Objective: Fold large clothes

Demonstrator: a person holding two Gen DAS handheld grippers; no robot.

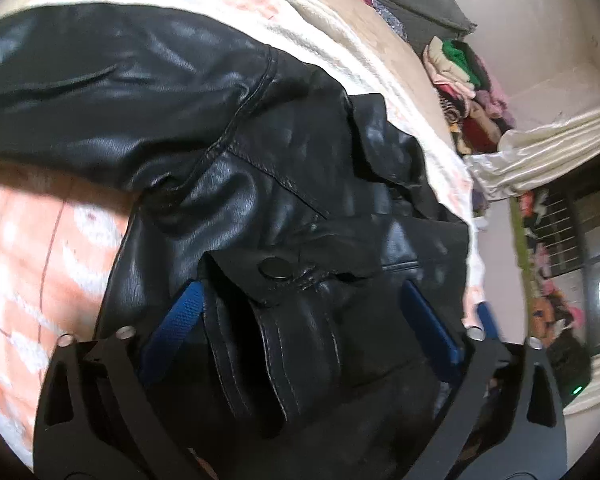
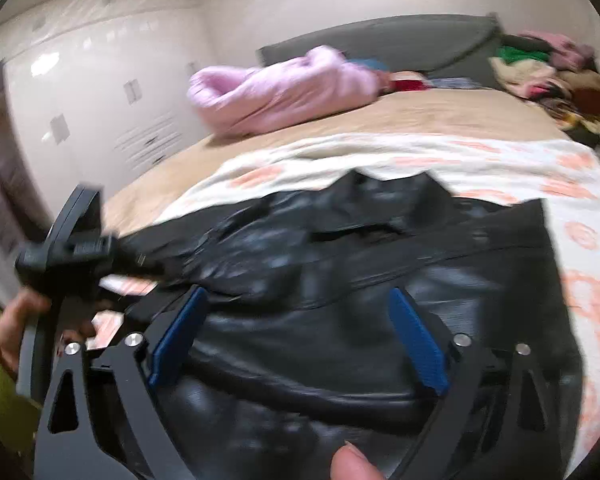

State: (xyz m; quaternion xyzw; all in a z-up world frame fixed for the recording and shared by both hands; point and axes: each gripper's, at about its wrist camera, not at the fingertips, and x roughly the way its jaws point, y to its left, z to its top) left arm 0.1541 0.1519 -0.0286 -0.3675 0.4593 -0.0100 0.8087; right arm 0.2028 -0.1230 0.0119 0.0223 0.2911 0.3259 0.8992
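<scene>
Here, with both the left tongs and right tongs released over the black jacket near the bed edge, pinch a firm seam, not loose folds.

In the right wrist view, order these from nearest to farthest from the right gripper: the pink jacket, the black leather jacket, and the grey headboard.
From the right gripper:
1. Black leather jacket, directly under and ahead of the fingers.
2. Pink jacket, farther up the bed, left of centre.
3. Grey headboard, behind it against the wall.
</scene>
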